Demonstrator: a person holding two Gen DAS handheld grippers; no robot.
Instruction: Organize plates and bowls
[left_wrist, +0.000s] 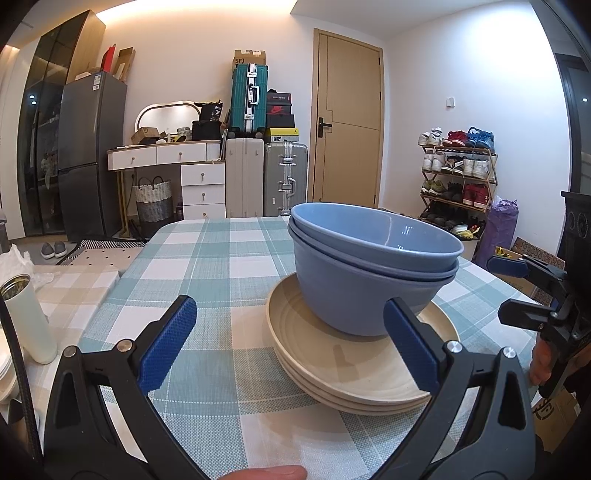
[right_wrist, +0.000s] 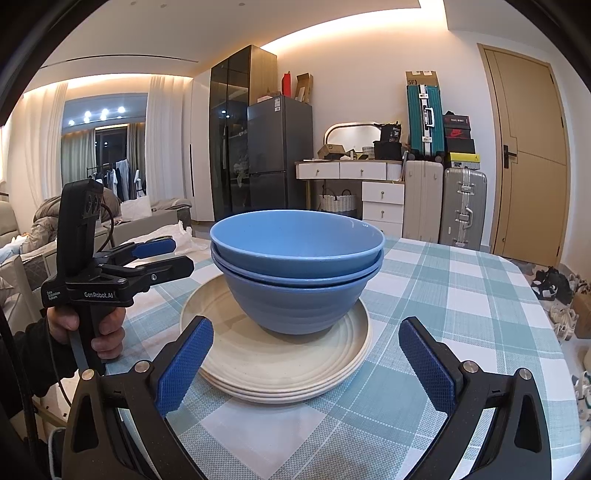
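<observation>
- Left wrist view shows the left gripper (left_wrist: 290, 345) with its jaws spread wide and nothing between them — the blue pads sit low over the checked surface (left_wrist: 207, 258), the right-hand pad overlapping the near side of the stack in the picture, though I cannot tell whether it touches.
- Right wrist view shows the right gripper (right_wrist: 304, 369) likewise wide open and empty, its pads either side of the near rim of the plates (right_wrist: 280, 373).
- Two blue bowls (right_wrist: 295, 269) are nested one inside the other and stand upright on the cream plates, roughly at the middle of the top plate.
- Plates lie in one neat pile — three rims seem to show at the near edge, but the count is not sure.
- Whole stack rests on the surface, towards the door side, with bare cloth all round it.
- Judging by this, the sorting looks nearly or fully done: like sits with like, and no loose plate or bowl shows elsewhere on the cloth.
- At the far left edge of the left wrist view some pale round rims (left_wrist: 5, 363) lie beside a white bottle (left_wrist: 31, 321); whether these are further plates awaiting the pile I cannot tell.
- What may be left, if anything, is to carry the stack elsewhere.
</observation>
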